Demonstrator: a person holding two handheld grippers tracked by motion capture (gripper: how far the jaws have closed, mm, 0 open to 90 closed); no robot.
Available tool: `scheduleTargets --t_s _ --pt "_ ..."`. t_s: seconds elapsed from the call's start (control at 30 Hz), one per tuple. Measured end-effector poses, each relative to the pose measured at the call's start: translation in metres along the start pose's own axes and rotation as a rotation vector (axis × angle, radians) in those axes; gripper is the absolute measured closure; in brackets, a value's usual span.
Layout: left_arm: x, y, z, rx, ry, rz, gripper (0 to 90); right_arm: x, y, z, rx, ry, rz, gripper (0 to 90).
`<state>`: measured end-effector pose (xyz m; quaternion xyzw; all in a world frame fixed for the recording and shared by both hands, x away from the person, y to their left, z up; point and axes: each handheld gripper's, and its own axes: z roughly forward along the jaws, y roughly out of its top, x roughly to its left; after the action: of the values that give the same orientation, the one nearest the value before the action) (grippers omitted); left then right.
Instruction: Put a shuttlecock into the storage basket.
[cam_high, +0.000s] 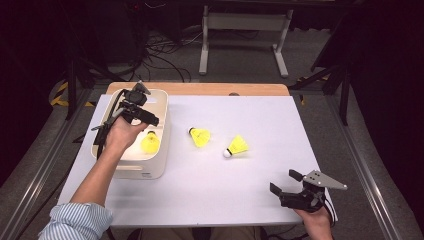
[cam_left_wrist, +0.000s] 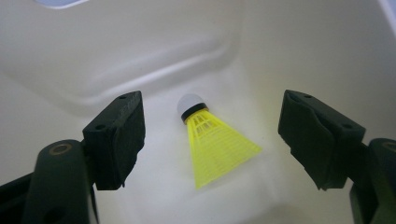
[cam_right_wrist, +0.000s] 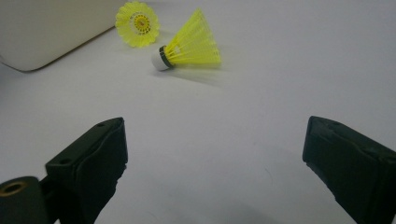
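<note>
A yellow shuttlecock (cam_high: 150, 142) with a white cork lies inside the cream bin (cam_high: 161, 107) at the table's left. My left gripper (cam_high: 150, 120) hangs over it, pointing down into the bin. In the left gripper view this gripper (cam_left_wrist: 210, 109) is open, and the shuttlecock (cam_left_wrist: 215, 144) rests on the bin floor (cam_left_wrist: 116, 46) between the jaws, untouched. Two more yellow shuttlecocks (cam_high: 200, 136) (cam_high: 236, 146) lie on the white table top (cam_high: 240, 200). My right gripper (cam_high: 284, 182) stands open and empty near the front right corner (cam_right_wrist: 217, 128), facing those two (cam_right_wrist: 137, 23) (cam_right_wrist: 189, 49).
The cream bin's corner (cam_right_wrist: 46, 32) sits just left of the nearer pair. A wooden strip (cam_high: 200, 89) runs along the table's far edge. Beyond it are floor cables (cam_high: 160, 55) and a white stand (cam_high: 245, 30).
</note>
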<state>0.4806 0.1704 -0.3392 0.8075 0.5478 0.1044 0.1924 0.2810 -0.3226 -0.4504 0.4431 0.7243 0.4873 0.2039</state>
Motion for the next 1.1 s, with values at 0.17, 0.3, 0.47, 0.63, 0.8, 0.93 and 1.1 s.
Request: scheduleTargets --t_s 0.17,0.3,0.47,0.63,0.8,0.93,1.1 --pt "-0.003 -0.003 -0.007 -0.026 -0.002 0.003 26.0 0.0 0.0 0.0 0.002 0.0 0.002 7.0" --pt "-0.005 -0.005 -0.011 -0.033 -0.015 0.003 26.9 0.0 0.0 0.0 -0.001 -0.001 0.005 7.0" --pt "-0.005 -0.009 -0.013 -0.044 -0.043 0.006 27.4 0.0 0.0 0.001 0.002 -0.001 0.005 7.0" --pt "-0.005 -0.011 -0.015 -0.046 -0.059 0.002 28.6 0.0 0.0 0.001 0.005 0.0 0.005 7.0" --pt "-0.005 -0.015 -0.02 -0.057 -0.085 -0.003 29.2 0.0 0.0 0.001 0.001 -0.003 0.017 7.0" --pt "-0.005 -0.017 -0.025 -0.073 -0.11 -0.011 30.1 0.0 0.0 0.001 0.003 -0.002 0.008 7.0" --pt "-0.009 -0.02 -0.033 -0.099 -0.137 -0.012 30.3 0.0 -0.001 0.0 0.002 0.004 0.0 7.0"
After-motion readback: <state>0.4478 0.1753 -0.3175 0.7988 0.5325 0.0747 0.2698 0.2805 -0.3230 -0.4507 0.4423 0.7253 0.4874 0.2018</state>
